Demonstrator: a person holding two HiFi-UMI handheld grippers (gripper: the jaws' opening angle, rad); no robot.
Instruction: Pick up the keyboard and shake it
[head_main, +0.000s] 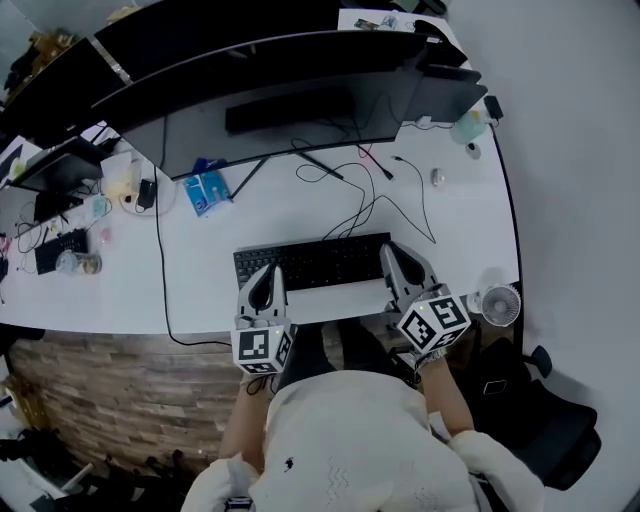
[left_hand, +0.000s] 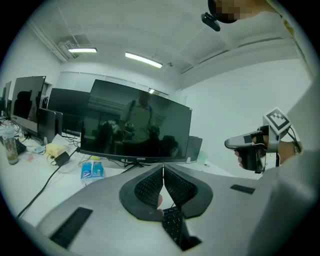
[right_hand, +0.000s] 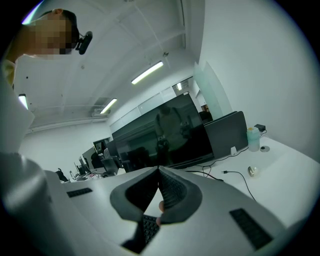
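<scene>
The left claw (left_hand: 163, 169) is clenching the left end of the black keyboard (head_main: 312, 262), which is stretching across the white worktop's (head_main: 290, 205) near edge, perhaps lifted slightly; the right claw (right_hand: 158, 172) is clenching its right end.

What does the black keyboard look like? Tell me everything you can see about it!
The keyboard is black, long and flat, with rows of small dark keys; it looks like plastic. It lies on the white desk near the front edge, a little askew. The left gripper is over its left end and the right gripper over its right end, both with jaws shut; whether they touch it cannot be told. Thin black cables trail just behind it.
</scene>
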